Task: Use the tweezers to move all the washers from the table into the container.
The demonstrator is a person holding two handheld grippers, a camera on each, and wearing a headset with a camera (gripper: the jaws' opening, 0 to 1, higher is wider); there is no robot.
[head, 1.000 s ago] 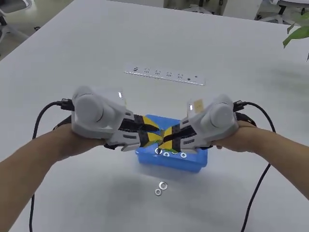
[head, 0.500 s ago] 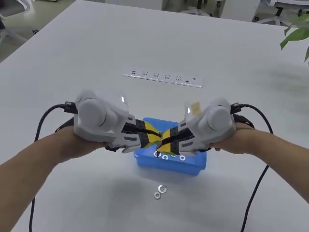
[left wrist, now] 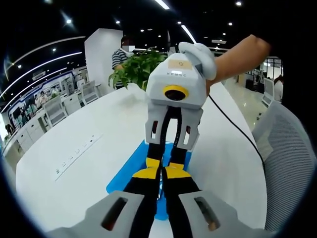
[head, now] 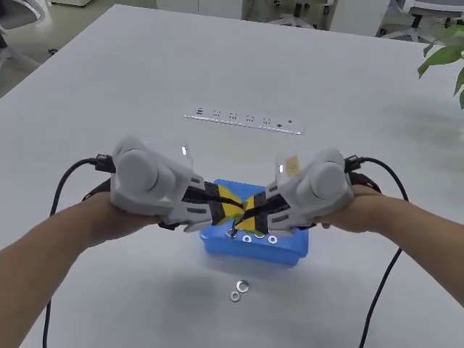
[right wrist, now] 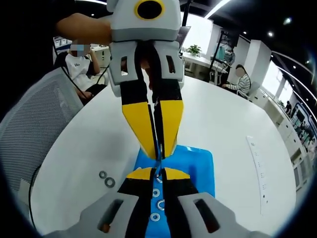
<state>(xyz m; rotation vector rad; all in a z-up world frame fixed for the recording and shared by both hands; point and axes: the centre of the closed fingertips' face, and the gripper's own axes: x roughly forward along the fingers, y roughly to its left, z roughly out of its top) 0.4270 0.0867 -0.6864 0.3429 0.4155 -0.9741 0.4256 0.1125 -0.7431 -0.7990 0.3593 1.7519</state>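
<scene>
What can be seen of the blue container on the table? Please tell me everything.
The blue container is a shallow rectangular tray, plastic by its look, with a low wall and open top. It lies flat on the white table. At least three metal washers lie inside, along the side nearest the person. The left gripper and right gripper meet tip to tip above it and hide its middle; whether they touch it cannot be told.

The white table (head: 326, 87) bears a blue container (head: 290, 250) directly under the left gripper (head: 233, 206) and right gripper (head: 245, 210). Two washers (head: 239, 290) lie just short of them, and a power strip (head: 243, 120) lies well beyond.
</scene>
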